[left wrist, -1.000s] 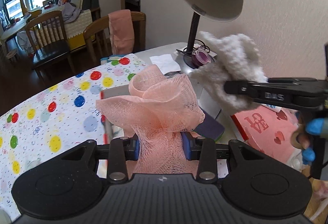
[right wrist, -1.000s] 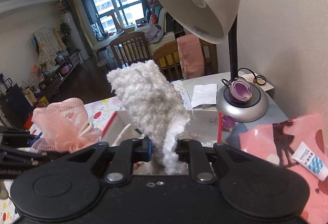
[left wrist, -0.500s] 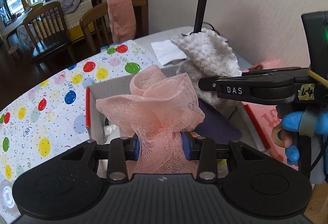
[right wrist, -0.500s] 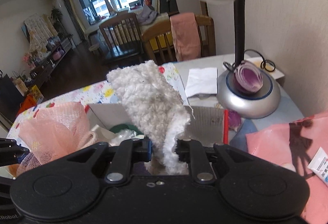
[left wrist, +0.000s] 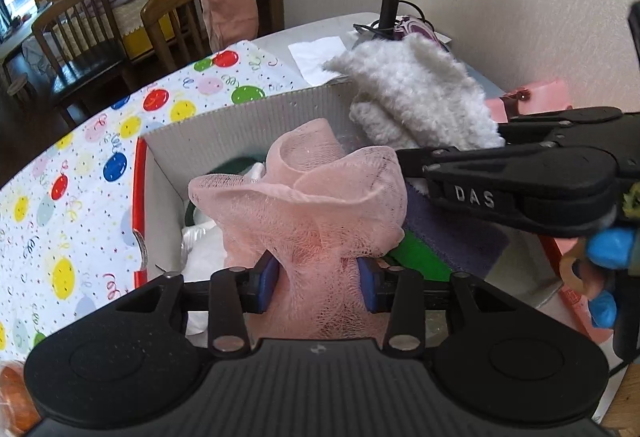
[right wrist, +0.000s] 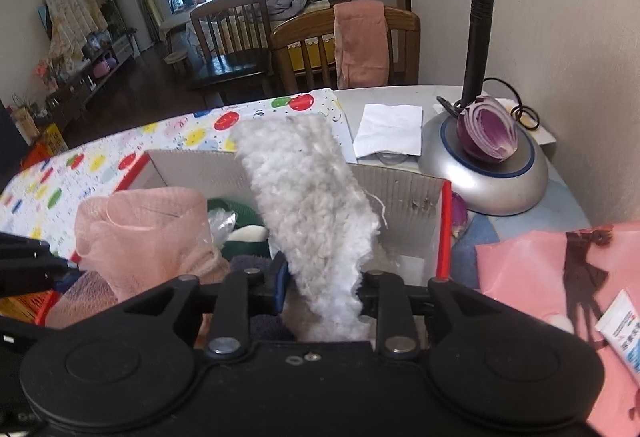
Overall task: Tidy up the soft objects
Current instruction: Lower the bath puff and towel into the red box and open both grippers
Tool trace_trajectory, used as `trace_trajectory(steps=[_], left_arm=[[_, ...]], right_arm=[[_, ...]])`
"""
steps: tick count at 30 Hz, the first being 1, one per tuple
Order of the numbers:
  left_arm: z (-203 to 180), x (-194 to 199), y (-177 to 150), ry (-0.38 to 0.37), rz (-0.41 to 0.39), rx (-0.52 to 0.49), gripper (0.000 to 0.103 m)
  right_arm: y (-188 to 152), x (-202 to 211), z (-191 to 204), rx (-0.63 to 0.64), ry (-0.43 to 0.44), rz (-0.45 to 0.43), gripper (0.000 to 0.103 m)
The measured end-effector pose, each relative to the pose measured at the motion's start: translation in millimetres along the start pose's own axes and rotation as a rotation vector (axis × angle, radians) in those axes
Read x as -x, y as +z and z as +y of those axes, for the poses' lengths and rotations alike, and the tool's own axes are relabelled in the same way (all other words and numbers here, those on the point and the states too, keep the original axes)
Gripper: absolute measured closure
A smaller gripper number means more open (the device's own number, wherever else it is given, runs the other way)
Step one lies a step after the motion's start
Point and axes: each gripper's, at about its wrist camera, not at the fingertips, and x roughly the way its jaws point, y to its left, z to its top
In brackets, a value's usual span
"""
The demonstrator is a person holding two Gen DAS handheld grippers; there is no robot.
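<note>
1. The surface (right wrist: 392, 93) carries everything; a balloon-print cloth (left wrist: 80, 173) covers the part of it left of the box.
2. The cardboard box (right wrist: 400, 193), open at the top with red edges, is my landmark. It stands on the surface between the cloth and the lamp.
3. The lamp (right wrist: 486, 177) stands just right of the box's far corner. Half a purple onion (right wrist: 488, 133) sits on its silver base.
4. A pink bag (right wrist: 532, 269) lies on the surface right of the box, with a small tube (right wrist: 620, 333) on it.
5. The white fluffy cloth (right wrist: 308, 205) stands up over the box's right half, leaning toward the far wall.
6. The pink mesh sponge (left wrist: 304, 205) sits over the box's left half, above green, white and dark purple soft things already inside.
7. A white napkin (right wrist: 390, 129) lies flat on the surface behind the box.
8. My left gripper (left wrist: 318, 281) has just been easing apart. Its blue pads still touch the mesh sponge's narrow waist on both sides.
9. My right gripper (right wrist: 322, 287) has also just been spreading. The fluffy cloth is between the pads, but I cannot tell whether they still press it.
</note>
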Motion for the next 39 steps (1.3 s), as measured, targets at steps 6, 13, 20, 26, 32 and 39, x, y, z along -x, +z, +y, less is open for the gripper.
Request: trace_trajectory(steps=[6, 13, 20, 26, 32, 39], left_arm=[[1, 2, -7, -0.027, -0.02, 0.024, 0.039], [3, 12, -15, -0.054, -0.049, 0.064, 0.032], [10, 28, -22, -0.067, -0.1, 0.122, 0.023], [19, 45, -29, -0.074, -0.133, 0.172, 0.023], [32, 74, -38, -0.086, -0.206, 0.226, 0.023], [37, 119, -58, -0.04, -0.305, 0.187, 0.023]], right_arm=[[-4, 7, 4, 0.024, 0.012, 0.001, 0.054], [-9, 20, 7, 0.024, 0.03, -0.015, 0.039], [-11, 42, 8, 0.028, 0.03, -0.052, 0.022], [-13, 66, 8, 0.003, 0.047, -0.091, 0.017], [-14, 94, 15, -0.004, 0.076, -0.143, 0.013], [-22, 127, 33, 0.0, 0.119, -0.198, 0.011]])
